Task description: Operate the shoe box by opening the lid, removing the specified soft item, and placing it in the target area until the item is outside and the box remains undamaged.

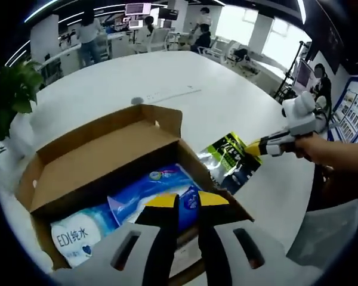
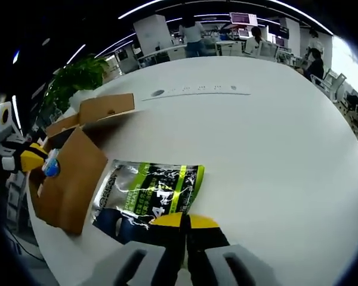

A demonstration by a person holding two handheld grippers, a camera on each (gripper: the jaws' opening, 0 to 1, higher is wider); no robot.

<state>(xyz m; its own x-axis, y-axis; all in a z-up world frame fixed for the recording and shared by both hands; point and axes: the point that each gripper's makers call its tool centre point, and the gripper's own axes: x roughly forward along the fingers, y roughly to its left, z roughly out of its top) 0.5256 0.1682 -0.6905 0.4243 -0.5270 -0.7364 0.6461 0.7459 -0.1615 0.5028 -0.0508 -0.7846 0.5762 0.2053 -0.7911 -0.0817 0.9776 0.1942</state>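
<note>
The brown shoe box lies open on the white table, its lid flaps folded out. Inside lie a blue soft pack and a white-and-blue wipes pack. My left gripper sits at the box's near wall with its jaws close together, apparently pinching the edge. A green-and-black foil pouch hangs just outside the box's right corner, with my right gripper shut on its edge. In the right gripper view the pouch is in my right gripper, over the table beside the box. My left gripper is at the box's far side.
The white table stretches wide to the right of the box. A potted plant stands behind the box at the table's edge. Desks, chairs and several people are in the office beyond. A person's arm holds the right gripper.
</note>
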